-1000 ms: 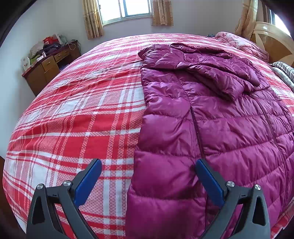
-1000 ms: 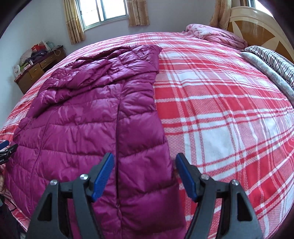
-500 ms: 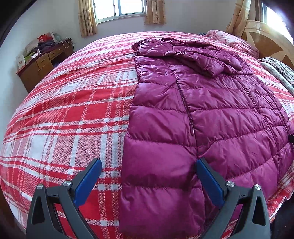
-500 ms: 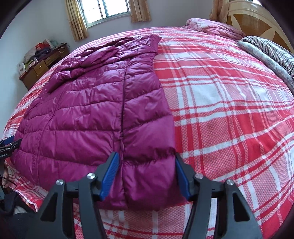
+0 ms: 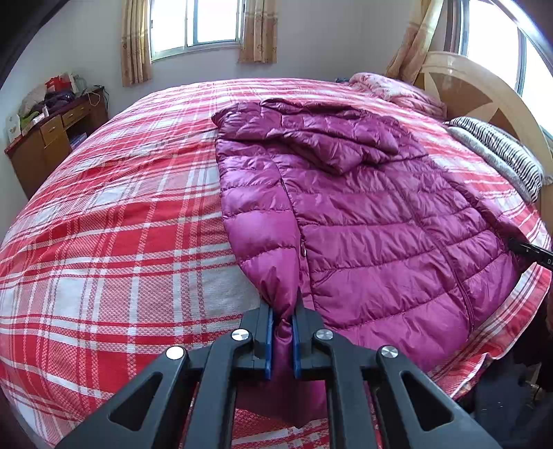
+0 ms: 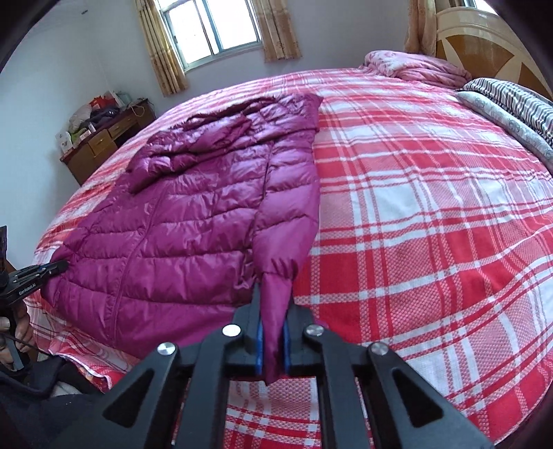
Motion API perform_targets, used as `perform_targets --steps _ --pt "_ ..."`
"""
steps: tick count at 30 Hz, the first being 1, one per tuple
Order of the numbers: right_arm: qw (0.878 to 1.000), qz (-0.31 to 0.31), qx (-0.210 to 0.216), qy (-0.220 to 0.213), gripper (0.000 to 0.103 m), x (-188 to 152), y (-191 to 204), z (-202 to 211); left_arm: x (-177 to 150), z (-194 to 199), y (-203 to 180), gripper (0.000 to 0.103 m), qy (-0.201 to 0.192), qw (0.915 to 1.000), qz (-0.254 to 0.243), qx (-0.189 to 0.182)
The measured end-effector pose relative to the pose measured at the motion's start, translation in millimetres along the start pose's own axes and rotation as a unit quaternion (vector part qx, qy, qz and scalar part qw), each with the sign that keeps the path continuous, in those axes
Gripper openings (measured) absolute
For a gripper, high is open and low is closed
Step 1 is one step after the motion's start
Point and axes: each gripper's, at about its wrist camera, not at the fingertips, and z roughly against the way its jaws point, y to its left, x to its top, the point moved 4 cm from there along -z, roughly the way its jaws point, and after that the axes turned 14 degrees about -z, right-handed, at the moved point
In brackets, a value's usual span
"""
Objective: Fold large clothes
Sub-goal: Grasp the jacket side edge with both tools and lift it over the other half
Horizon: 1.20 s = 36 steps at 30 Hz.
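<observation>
Purple puffer jacket lies flat on the bed w/ red-white plaid cover, hem toward the near bed edge, collar/hood end toward the window. One sleeve folded across the upper chest area

Left gripper: jaws just closed, now clamped tight on the hem corner at its side of the jacket, purple fabric bunched between the blue pads, pulled up a bit off the cover. Same gripper seen in right wrist view at far left edge, tip at the jacket's hem corner

Right gripper: jaws also just closed, pinched on the opposite hem corner, a narrow tongue of fabric runs thru the pads and hangs out below. Its tip pokes in at far right of the left view, at the jacket edge

Both corners gripped; the rest of the jacket lies on the cover, hem between the two grippers near the bed edge

Around: wooden headboard at right, striped pillow beside it, pink quilt bunched at far corner, brown desk w/ clutter by left wall, curtains either side of window. Person's hand partly visible on the left gripper handle, low left in right view
</observation>
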Motion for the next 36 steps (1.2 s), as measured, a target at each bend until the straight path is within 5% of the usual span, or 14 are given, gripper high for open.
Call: perform_targets --steps 11,17,24,36 --pt "0.994 0.0 0.054 -0.1 0.008 38.0 25.0 65.5 36.1 80.6 11.1 0.005 -0.1 0.995 0.005 -0.005" --pt "0.981 0.003 0.073 -0.178 0.008 71.0 40.7 100.4 73.0 118.8 20.6 0.005 -0.166 0.9857 -0.006 0.025" --pt "0.976 -0.013 0.043 -0.215 0.007 137.3 49.7 52.3 136.9 48.8 56.9 0.005 -0.145 0.9874 -0.004 0.065" --pt "0.982 -0.027 -0.004 -0.184 0.007 225.8 44.6 -57.0 223.6 -89.4 100.9 0.009 -0.085 0.9915 -0.014 0.097"
